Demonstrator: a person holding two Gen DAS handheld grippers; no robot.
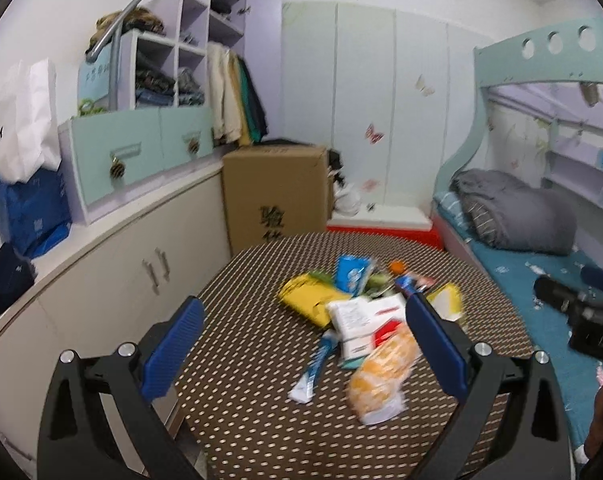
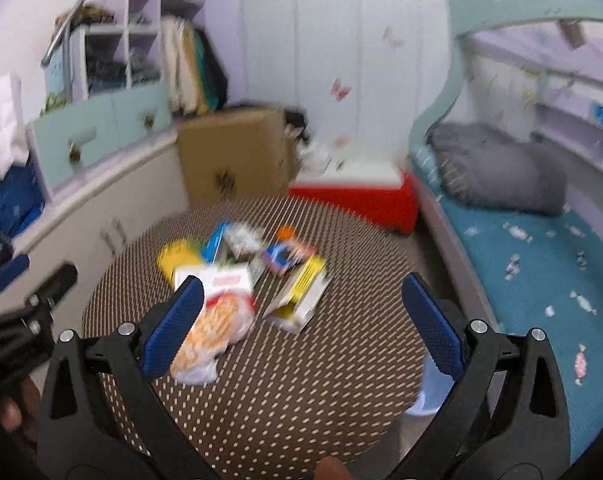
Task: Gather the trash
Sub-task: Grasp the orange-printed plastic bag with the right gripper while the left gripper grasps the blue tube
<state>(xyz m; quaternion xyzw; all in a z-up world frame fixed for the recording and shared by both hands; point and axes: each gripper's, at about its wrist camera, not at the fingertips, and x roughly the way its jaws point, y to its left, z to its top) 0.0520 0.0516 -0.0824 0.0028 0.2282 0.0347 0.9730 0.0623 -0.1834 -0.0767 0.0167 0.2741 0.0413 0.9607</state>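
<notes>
A heap of trash lies on a brown dotted table: a yellow packet, a blue-white packet, a white wrapper, an orange snack bag and a blue-white stick wrapper. My left gripper is open and empty, held above the table before the heap. In the right wrist view the heap shows blurred, with the orange bag and a yellow-white box. My right gripper is open and empty above the table.
A cardboard box stands behind the table. A low cabinet with bags runs along the left. A bunk bed with a grey duvet is on the right. A pale blue bin sits beside the table's right edge. A red-and-white step lies behind.
</notes>
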